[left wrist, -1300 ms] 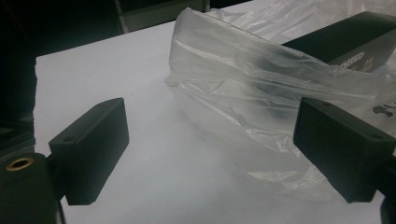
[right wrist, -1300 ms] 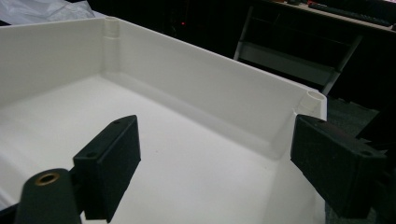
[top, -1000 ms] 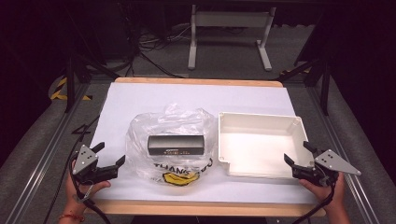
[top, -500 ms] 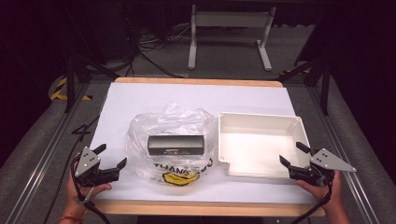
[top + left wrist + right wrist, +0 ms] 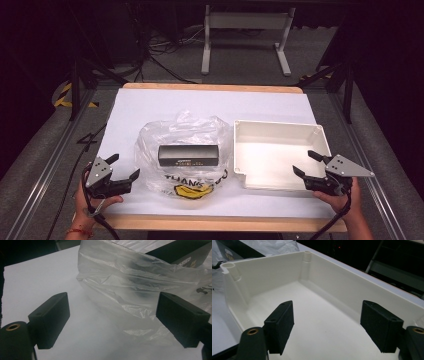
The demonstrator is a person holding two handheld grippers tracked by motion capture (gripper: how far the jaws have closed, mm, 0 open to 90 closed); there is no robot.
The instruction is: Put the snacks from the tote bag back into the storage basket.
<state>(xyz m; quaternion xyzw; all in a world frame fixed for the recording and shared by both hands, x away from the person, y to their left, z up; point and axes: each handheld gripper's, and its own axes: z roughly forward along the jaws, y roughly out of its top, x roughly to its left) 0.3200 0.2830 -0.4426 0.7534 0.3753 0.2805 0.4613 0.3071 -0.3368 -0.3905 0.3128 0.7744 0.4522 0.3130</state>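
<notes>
One clear plastic bag is lying at the middle of the white table, and one black box is sitting inside it, long side toward the person. One white tray is standing just beside the bag on its right.

The left gripper is hovering near the bag's left edge with its jaws standing wide apart; in the left gripper view the bag is lying ahead of and between the jaws, with no pad pressing on it. The right gripper is reaching over the tray's near right corner. Its jaws have just been closing, yet they are standing apart with nothing gripped; in the right gripper view the tray floor is lying bare beyond them.

The bag is bearing black print beginning "THAN" above a yellow shape. The box's label is too small to read.
</notes>
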